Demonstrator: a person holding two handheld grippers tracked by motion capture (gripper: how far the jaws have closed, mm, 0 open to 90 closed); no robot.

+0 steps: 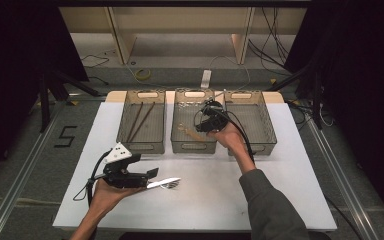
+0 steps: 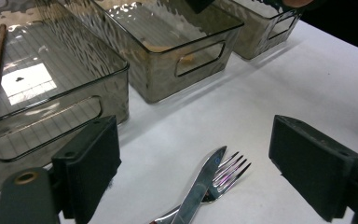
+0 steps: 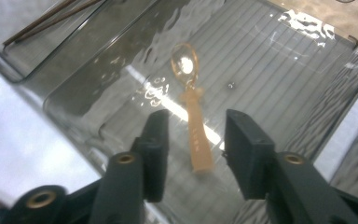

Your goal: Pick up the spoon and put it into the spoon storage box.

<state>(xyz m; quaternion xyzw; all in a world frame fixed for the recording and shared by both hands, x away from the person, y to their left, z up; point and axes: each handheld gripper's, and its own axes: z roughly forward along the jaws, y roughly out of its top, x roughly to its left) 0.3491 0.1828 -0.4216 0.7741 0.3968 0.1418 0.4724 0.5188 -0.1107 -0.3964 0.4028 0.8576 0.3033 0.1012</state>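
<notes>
The right gripper (image 1: 203,121) is black with a looped black cable; the left gripper (image 1: 154,173) carries a grey 3-cornered plate; grey sleeve (image 1: 270,205) beside it

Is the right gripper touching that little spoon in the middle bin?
Apart: the right gripper view shows the right gripper open, gaps beside the spoon lying in the bin.

Translucent amber spoon (image 3: 192,116), smoky-grey bin (image 3: 279,60)

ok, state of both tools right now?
Left tool: open, empty, poised over the crossed silver metal knife and fork.
Right tool: open, translucent amber plastic spoon lying between its jaws.
</notes>
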